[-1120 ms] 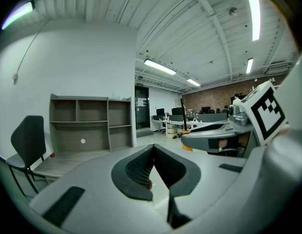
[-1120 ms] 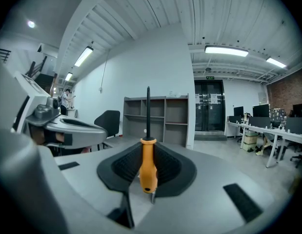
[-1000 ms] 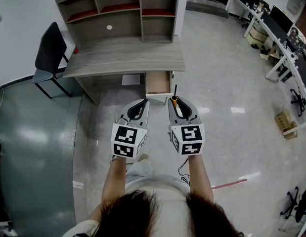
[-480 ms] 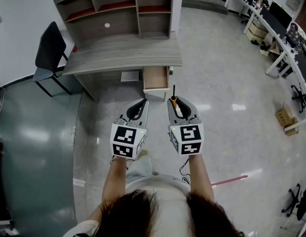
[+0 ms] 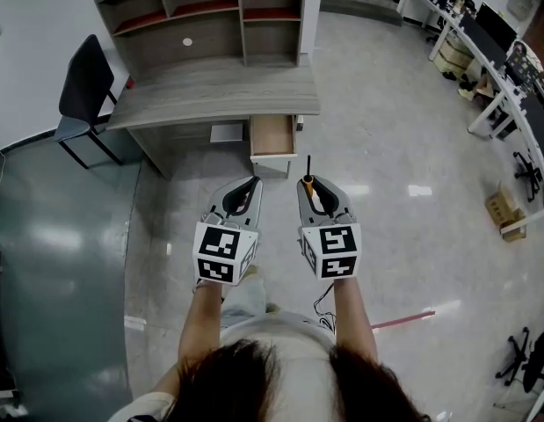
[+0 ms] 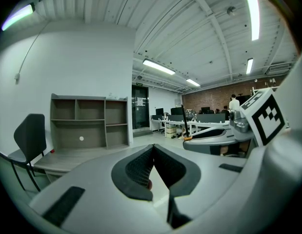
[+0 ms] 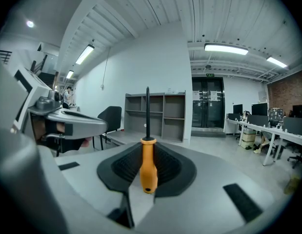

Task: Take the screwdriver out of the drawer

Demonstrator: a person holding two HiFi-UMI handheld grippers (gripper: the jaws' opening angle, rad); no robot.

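screwdriver (image 7: pixel 149 165) is out of the drawer and is held in the right gripper (image 5: pixel 310 180). the two jaws pinch its orange handle from both sides. the dark shaft stands out past the jaw tips and points forward, toward the desk. the butt of the handle sits back in the throat of the jaws.

far to the left of both grippers and ahead of them, a black chair (image 5: pixel 81 84) stands at the left end of a grey wooden desk (image 5: pixel 221 95). on the back part of the desk stands a shelf unit (image 5: pixel 210 11) with open compartments, and a small white round thing (image 5: pixel 187 42) lies in its lower left compartment. the drawer (image 5: pixel 272 136) is under the right part of the desk and it is pulled out. its pale wooden bottom shows, almost straight ahead of the gap between the two grippers and apart from both.

the left gripper (image 5: pixel 250 182) is just beside the right one, at about the same height over the pale glossy floor (image 5: pixel 386 148). its jaws are pressed together at the tips and nothing is between the ribbed pads. in the left gripper view the closed tips point toward the desk and the shelf unit, with the right gripper and the screwdriver shaft to their right.

well to the right of the right jaws, white work tables (image 5: pixel 493 77) with dark monitors (image 5: pixel 500 32) run along the edge of the room. a cardboard box (image 5: pixel 498 207) lies on the floor near them.
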